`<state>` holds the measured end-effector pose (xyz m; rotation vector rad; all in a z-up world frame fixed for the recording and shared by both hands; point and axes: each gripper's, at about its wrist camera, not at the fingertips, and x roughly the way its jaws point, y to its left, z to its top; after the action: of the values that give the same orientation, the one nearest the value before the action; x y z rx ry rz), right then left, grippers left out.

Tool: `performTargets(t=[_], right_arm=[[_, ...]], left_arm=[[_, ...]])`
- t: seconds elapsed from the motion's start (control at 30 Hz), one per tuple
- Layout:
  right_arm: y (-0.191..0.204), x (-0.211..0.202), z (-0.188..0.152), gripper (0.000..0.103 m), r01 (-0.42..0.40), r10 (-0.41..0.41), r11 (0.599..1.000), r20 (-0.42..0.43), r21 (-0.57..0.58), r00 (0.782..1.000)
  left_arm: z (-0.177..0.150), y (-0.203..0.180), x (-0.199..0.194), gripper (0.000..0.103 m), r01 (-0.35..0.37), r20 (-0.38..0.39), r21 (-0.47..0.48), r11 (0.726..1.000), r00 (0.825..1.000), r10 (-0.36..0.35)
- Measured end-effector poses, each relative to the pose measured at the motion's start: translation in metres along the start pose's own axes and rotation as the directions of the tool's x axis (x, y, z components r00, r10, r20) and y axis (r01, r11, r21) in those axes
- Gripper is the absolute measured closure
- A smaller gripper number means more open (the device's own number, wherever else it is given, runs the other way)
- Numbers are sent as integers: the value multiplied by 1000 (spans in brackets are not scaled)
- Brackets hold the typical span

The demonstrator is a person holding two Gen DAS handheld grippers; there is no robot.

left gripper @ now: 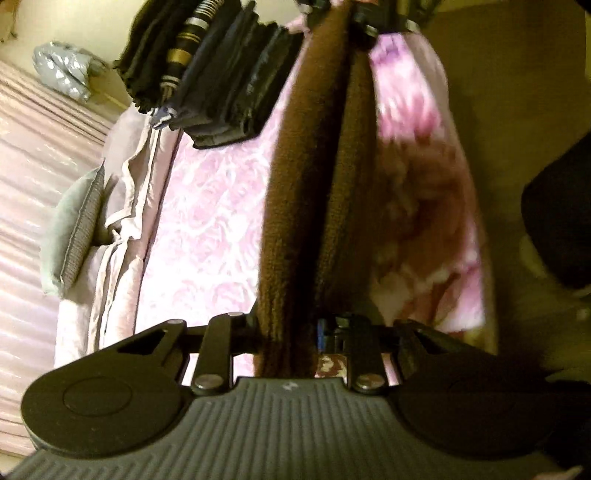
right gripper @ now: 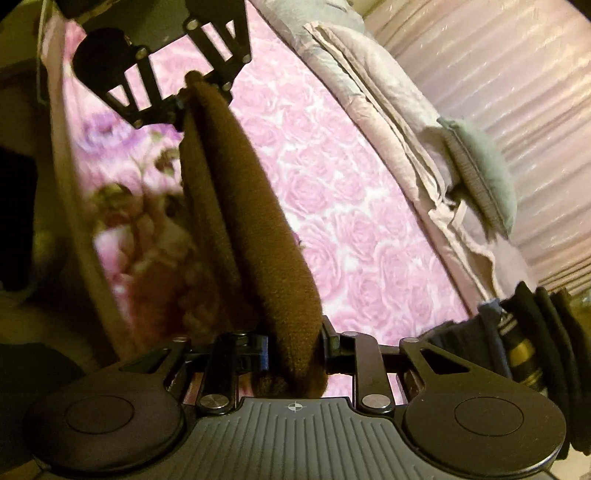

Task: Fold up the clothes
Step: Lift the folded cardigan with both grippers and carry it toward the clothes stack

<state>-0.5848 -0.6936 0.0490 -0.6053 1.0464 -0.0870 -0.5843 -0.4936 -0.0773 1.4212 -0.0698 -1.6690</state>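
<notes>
A brown fuzzy garment (left gripper: 310, 206) hangs stretched in the air between my two grippers, above a pink rose-patterned bedspread (left gripper: 207, 229). My left gripper (left gripper: 295, 332) is shut on one end of it. In the left wrist view my right gripper (left gripper: 354, 22) shows at the top, shut on the far end. In the right wrist view my right gripper (right gripper: 295, 343) is shut on the brown garment (right gripper: 251, 206), and my left gripper (right gripper: 184, 92) shows at the top left, clamped on the other end. The fingertips are hidden by the cloth.
A stack of folded dark clothes (left gripper: 207, 70) lies on the bed and also shows in the right wrist view (right gripper: 532, 343). A grey cushion (left gripper: 74, 229) and a rumpled pale quilt (left gripper: 122, 206) lie by the pink curtain (right gripper: 517, 92). The floor (left gripper: 517, 110) borders the bed.
</notes>
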Motion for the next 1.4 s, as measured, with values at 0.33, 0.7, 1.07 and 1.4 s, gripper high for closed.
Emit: performTargets(t=[0.33,0.7,1.07,1.4], right_arm=[[-96,-121,-2,80,1,-6,997,72,78,997],[-188,-160,12,80,194,-206,974,102,114,973],[-303,-208,16,80,397,-414,888,28,231,910],[-486,-202,-53,80,552,-572,806,36,214,820]], left_arm=[[100,83,-82,82,14,-31,-10,1000,999,-14],[152,174,-100,82,-139,88,24,990,987,137],[230,301,-90,82,-263,344,98,960,914,215],[382,401,-15,82,-376,405,17,926,849,338]])
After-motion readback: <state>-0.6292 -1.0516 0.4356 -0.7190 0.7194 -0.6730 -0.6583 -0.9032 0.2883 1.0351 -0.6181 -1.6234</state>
